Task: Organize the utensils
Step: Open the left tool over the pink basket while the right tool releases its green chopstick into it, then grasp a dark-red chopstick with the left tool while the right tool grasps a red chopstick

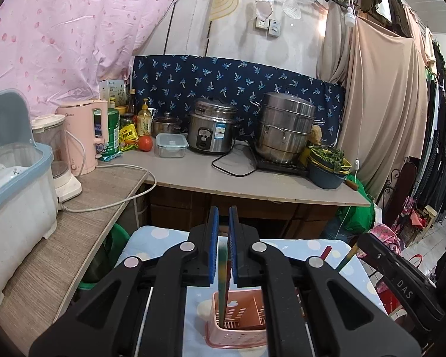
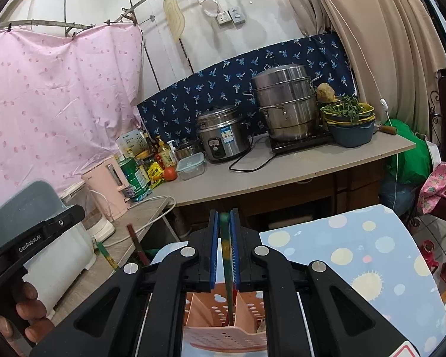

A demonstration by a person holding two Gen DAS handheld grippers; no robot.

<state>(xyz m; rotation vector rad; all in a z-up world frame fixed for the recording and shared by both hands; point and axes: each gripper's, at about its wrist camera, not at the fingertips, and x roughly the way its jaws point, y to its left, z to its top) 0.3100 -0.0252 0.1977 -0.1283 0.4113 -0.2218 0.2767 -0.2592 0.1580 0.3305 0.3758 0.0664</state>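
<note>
Our left gripper [image 1: 222,232] is clamped on a slim green and red chopstick [image 1: 224,279], whose lower end dips into the pink perforated plastic utensil holder [image 1: 238,331]. Our right gripper [image 2: 224,229] is likewise pinched on a second green chopstick [image 2: 229,270], reaching down into a compartment of the same holder [image 2: 223,337]. The holder stands on the surface covered by a blue cloth with pale dots [image 2: 356,247]. We see each gripper from the other's view, to the side.

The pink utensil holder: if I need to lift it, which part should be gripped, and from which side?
Probably grip the top rim of the pink utensil holder from above, on a wall away from the chopsticks. Its top is open and the perforated walls are thin, so the jaws can straddle one.
</note>
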